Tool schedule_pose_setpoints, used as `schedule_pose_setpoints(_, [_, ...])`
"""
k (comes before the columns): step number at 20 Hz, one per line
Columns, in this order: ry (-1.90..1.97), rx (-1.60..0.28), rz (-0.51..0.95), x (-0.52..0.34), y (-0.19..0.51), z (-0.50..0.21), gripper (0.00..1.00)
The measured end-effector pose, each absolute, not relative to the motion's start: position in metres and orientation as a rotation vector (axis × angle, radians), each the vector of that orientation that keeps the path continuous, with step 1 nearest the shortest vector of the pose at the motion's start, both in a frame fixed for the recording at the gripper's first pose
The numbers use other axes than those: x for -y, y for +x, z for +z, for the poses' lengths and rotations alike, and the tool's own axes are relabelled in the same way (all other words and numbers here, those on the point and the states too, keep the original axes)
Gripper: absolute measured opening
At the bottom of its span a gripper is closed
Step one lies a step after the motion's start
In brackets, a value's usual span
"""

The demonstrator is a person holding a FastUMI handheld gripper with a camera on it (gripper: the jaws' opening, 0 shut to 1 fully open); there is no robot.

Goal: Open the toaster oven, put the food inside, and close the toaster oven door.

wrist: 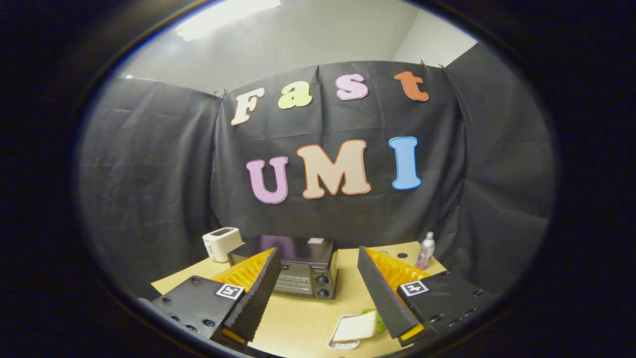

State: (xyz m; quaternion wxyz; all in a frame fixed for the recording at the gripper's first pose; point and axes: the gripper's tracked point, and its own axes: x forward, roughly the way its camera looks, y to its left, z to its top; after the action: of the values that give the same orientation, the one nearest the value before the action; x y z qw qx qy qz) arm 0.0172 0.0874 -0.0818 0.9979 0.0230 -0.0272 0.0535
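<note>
Jaws spread — toaster oven [303, 271] beyond

Black toaster oven [303, 271], door closed; beside it, sandwich [355, 327] on white tray [338, 343].

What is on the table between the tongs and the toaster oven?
In the gripper view, only bare table lies between the open tongs and the toaster oven; the sandwich tray sits between the fingers.

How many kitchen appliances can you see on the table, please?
2. The black toaster oven sits beyond the open gripper, door closed. The white toaster stands behind it to the left, by the booth wall. The fingers may hide others.
</note>
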Motion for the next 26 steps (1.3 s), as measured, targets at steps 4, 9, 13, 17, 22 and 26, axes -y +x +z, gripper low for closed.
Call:
schedule_pose_setpoints(4, [0.063,0.064,0.134,-0.125,0.033,-0.126,0.98])
schedule_pose_setpoints(9, [0.087,0.110,0.167,-0.184,0.083,-0.157,0.98])
schedule_pose_setpoints(13, [0.076,0.094,0.173,-0.225,0.137,-0.182,0.97])
schedule_pose_setpoints(17, [0.022,0.148,0.098,-0.243,0.191,-0.193,0.97])
schedule_pose_setpoints(22, [0.034,0.135,0.061,-0.255,0.239,-0.212,0.97])
schedule_pose_setpoints(26, [0.037,0.148,0.045,-0.258,0.248,-0.221,0.96])
